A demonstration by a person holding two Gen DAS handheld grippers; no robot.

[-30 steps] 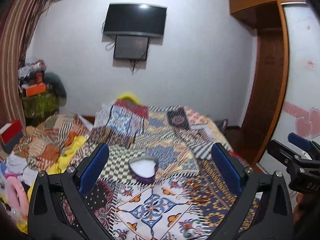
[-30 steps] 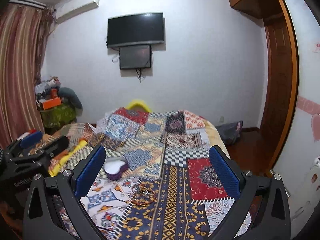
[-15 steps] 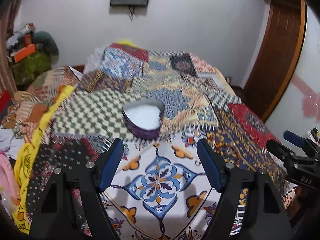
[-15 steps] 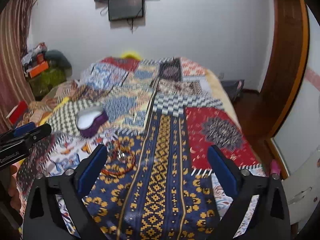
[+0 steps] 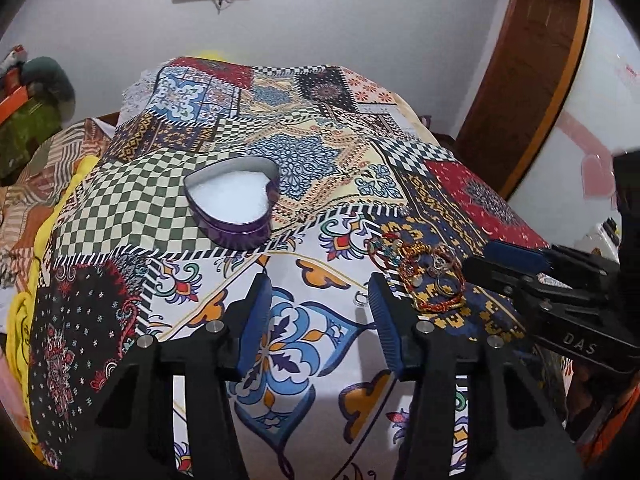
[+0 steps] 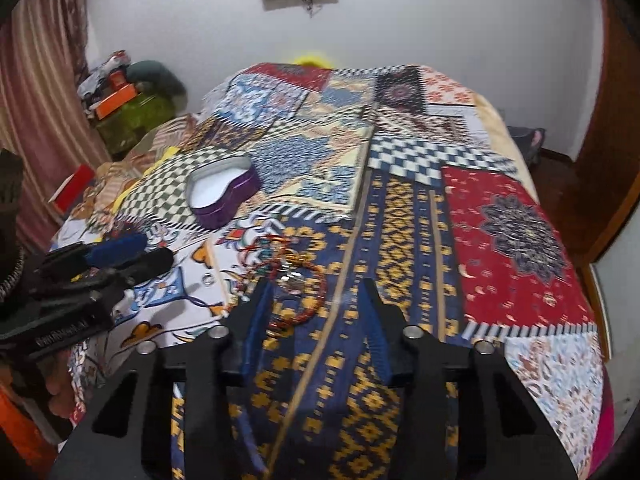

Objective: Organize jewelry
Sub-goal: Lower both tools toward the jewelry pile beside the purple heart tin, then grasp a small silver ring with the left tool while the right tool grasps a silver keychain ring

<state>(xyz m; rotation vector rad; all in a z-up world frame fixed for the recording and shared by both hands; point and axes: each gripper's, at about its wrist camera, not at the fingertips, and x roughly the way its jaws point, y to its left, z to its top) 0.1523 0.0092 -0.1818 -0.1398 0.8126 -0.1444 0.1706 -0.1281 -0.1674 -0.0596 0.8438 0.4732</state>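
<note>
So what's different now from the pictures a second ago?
Both claws tipped down toward the bed, so the TV slid out of view and the jewelry pile came into sight. The left claw and right claw have just been closing their jaws, with nothing gripped in either. The purple heart box stayed open and in place on the patchwork cover.
</note>
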